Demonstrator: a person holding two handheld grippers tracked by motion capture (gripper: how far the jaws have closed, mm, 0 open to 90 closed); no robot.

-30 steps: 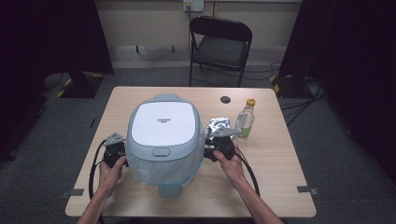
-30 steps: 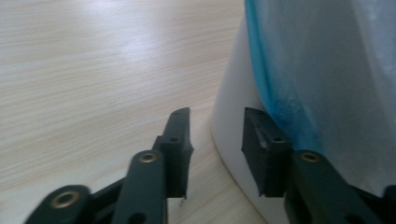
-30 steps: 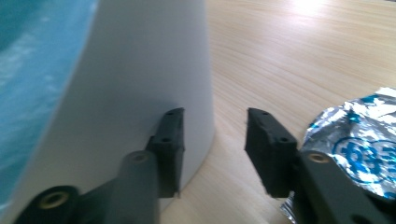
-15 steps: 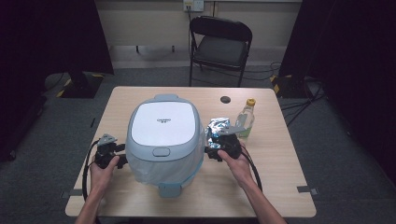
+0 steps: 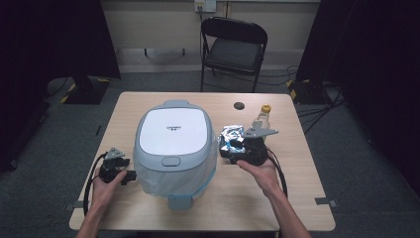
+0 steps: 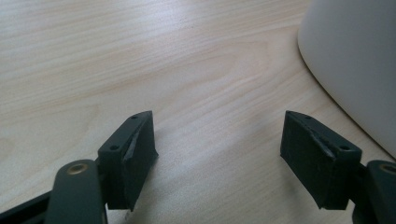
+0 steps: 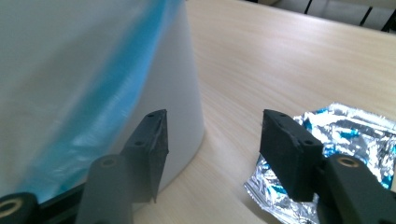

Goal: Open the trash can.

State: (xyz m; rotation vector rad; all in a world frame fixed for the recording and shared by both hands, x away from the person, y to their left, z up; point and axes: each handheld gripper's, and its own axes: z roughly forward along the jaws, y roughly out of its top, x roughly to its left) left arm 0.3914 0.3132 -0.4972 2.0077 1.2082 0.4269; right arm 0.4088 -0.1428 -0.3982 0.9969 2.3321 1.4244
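Note:
A large white appliance (image 5: 173, 141) with a closed lid and a clear bluish plastic wrap round its body stands mid-table. My left gripper (image 5: 127, 174) rests low at its left side, open; in the left gripper view the gripper (image 6: 219, 158) has bare wood between its jaws and the appliance wall (image 6: 355, 65) at the right. My right gripper (image 5: 235, 151) is at the appliance's right side, open. In the right gripper view the gripper (image 7: 212, 149) stands between the appliance (image 7: 93, 79) and a crumpled foil packet (image 7: 348, 133); the foil packet (image 5: 231, 136) lies just beyond it.
A small bottle with a yellow cap (image 5: 262, 116) stands behind the right gripper. A black round cap (image 5: 239, 105) lies near the table's far edge. A folding chair (image 5: 233, 47) stands past the table (image 5: 297, 198). Bare wood extends at the near right.
My left gripper has drawn a little away from the appliance, toward the near left. My right gripper has shifted slightly farther and rightward, up against the foil packet.

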